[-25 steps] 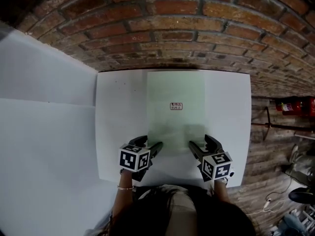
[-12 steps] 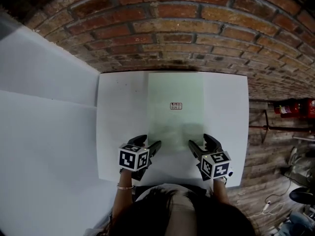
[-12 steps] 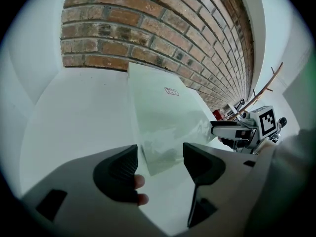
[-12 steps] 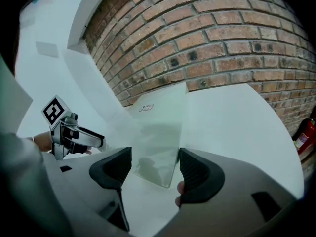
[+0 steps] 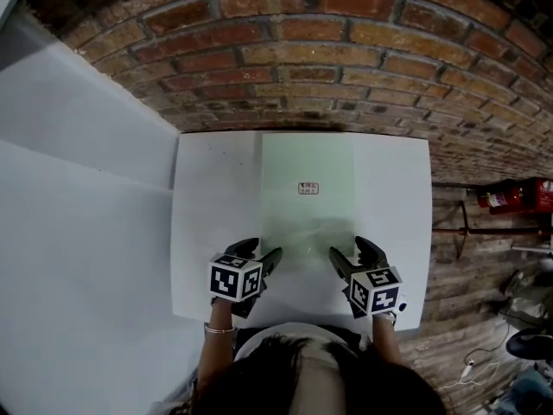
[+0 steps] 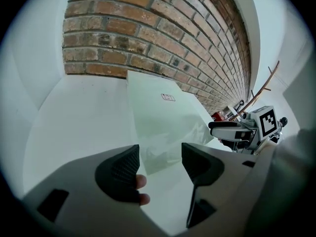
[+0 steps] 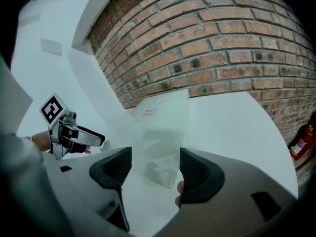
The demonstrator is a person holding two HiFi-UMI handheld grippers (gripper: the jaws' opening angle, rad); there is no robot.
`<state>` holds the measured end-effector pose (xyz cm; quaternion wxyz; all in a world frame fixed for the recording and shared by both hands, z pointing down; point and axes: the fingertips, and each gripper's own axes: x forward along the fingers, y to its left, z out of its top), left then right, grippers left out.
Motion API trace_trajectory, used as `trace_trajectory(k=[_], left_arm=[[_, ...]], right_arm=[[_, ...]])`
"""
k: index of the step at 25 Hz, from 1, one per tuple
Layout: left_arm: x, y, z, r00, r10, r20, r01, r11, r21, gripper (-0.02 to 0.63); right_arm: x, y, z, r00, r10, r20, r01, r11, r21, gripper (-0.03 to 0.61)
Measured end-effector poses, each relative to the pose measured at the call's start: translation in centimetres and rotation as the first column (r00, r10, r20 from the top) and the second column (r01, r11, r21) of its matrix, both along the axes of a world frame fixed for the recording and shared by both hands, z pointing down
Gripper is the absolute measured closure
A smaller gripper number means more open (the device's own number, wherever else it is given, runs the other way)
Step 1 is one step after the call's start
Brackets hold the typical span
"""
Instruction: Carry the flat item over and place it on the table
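A pale green, see-through flat sheet [image 5: 307,193] with a small red label [image 5: 308,188] lies flat on the white table [image 5: 207,214], reaching back to the brick wall. My left gripper [image 5: 262,251] stands at the sheet's near left corner. Its jaws have just been closing a little, but they stay wide apart and press on nothing. In the left gripper view the sheet's near corner [image 6: 158,154] shows in the gap of this gripper [image 6: 159,159], on the table beyond the jaws. My right gripper [image 5: 348,251] is open at the near right corner. The sheet's edge [image 7: 158,169] lies in front of this gripper [image 7: 155,164].
A brick wall [image 5: 328,59] runs along the table's far edge. A white panel [image 5: 78,188] borders the table on the left. On the right, past the table's edge, are a red fire extinguisher [image 5: 518,195] and cables on the floor [image 5: 471,357].
Both grippers and the sheet keep their places. Only the head view has shifted slightly, so the table sits a little higher in the picture.
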<state>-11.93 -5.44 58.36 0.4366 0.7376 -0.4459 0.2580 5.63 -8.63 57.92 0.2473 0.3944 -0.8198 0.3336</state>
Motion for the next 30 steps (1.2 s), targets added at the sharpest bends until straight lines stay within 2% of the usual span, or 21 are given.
trace_trajectory(k=[6,24,30], left_arm=[[0.2,-0.3,-0.8,1.000,-0.001,-0.002,0.001,0.999,0.038,0.345],[1.6,0.7,-3.3,1.000,0.004,-0.016,-0.002,0.992,0.123,0.385],[2.4,1.2,-4.3,1.000,0.017,-0.011,-0.015,0.988,0.154,0.394]], right_arm=[[-0.5,0.2,-0.7,1.000,-0.008,-0.010,0.008,1.000,0.029,0.255],[-0.5,1.4,-2.9,0.999,0.001,-0.043,0.004,0.994,0.113,0.364],[-0.6,2.0,-3.7,0.999,-0.007,-0.037,0.012,0.991,0.136,0.382]])
